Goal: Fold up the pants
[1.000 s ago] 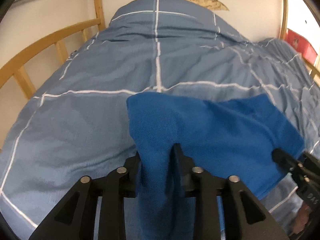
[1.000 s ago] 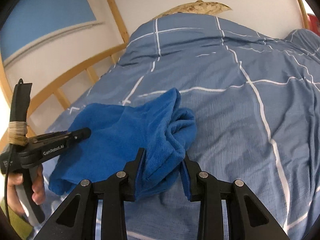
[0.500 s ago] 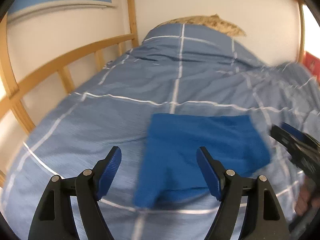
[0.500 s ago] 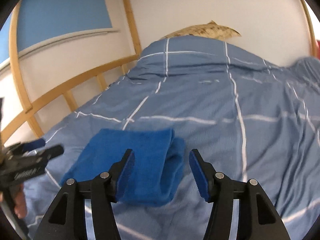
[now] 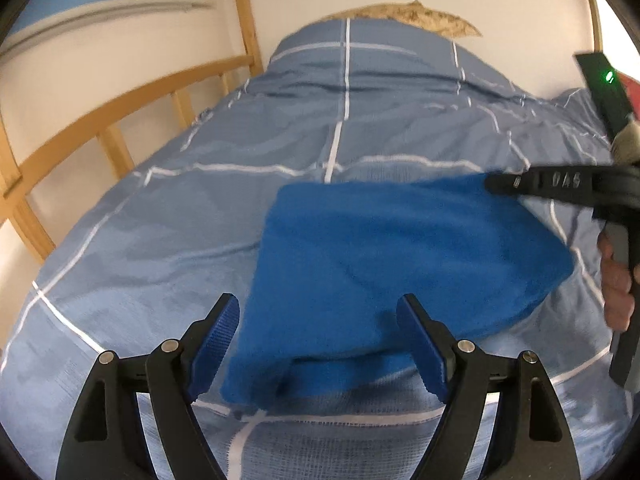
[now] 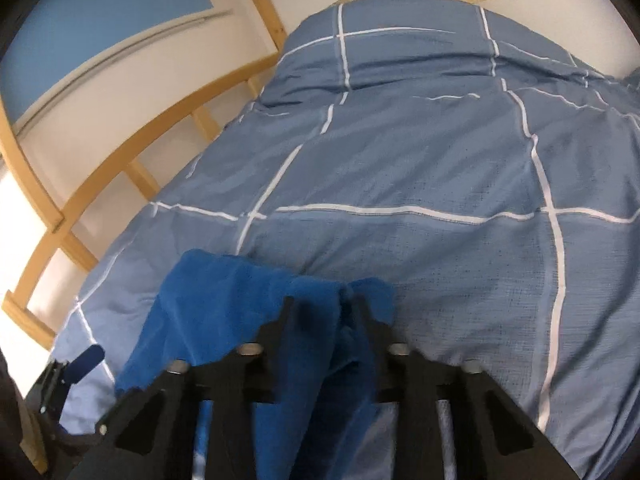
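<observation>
The blue fleece pants (image 5: pixel 384 264) lie folded on the blue checked duvet (image 5: pixel 200 224). My left gripper (image 5: pixel 318 330) is open, its blue pads either side of the pants' near edge, holding nothing. My right gripper (image 6: pixel 322 308) is shut on the pants (image 6: pixel 224 308) at their right end, and the cloth bunches up between its fingers. In the left wrist view the right gripper (image 5: pixel 496 182) comes in from the right over the pants' far corner. The left gripper's blue fingertip (image 6: pixel 86 358) shows at the lower left of the right wrist view.
A wooden bed rail (image 5: pixel 120 108) runs along the left side by the wall. A patterned pillow (image 5: pixel 412 20) lies at the head of the bed. The duvet stretches far ahead and to the right (image 6: pixel 460 160).
Both grippers let go of the pants and pulled back. The left one has stayed open near the near edge. The right one has moved back in and shut on the right end again.
</observation>
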Demonstrator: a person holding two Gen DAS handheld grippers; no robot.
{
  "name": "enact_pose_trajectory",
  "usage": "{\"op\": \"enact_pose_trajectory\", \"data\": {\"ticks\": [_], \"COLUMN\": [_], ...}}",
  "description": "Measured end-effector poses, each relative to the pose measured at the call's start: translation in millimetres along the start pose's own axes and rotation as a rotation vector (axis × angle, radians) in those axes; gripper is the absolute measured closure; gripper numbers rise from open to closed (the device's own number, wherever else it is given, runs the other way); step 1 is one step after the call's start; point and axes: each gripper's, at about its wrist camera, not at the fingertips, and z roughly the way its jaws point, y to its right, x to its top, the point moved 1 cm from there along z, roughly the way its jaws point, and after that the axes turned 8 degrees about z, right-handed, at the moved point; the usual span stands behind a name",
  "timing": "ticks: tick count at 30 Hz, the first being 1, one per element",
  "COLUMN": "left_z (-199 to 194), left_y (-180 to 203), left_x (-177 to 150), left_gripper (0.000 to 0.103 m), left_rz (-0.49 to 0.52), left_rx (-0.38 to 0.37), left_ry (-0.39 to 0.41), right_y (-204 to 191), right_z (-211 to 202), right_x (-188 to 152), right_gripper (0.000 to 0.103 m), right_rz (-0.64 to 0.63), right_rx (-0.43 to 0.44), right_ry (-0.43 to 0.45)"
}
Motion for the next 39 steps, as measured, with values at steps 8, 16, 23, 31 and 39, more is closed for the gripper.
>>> {"op": "enact_pose_trajectory", "data": {"ticks": [8, 16, 23, 31, 39], "left_z": [-1.5, -67.8, -149.4, -229.2, -281.5], "left_y": [-0.6, 13.5, 60.3, 105.2, 154.8], "left_x": [-6.2, 9.3, 15.0, 7.9, -14.4], "left_gripper": [0.023, 0.023, 0.021, 0.016, 0.014], "left_rz": [-0.04, -0.05, 0.034, 0.066, 0.11], "left_rx": [-0.029, -0.027, 0.006, -0.036, -0.095], "left_ry": [-0.03, 0.091, 0.194, 0.259, 0.298], "right_y": [2.2, -9.1, -28.0, -15.6, 13.0], "right_z": [-3.6, -94.3, -190.2, -288.6, -360.8], "right_x": [-6.0, -39.3, -68.9, -106.2, -148.3], "right_gripper": [0.089, 0.044, 0.036, 0.036, 0.036], "right_rz": [-0.011, -0.11, -0.211, -0.166, -0.108], "right_rx": [-0.11, -0.23, -0.276, -0.25, -0.269], "right_ry": [0.054, 0.216, 0.306, 0.333, 0.349]}}
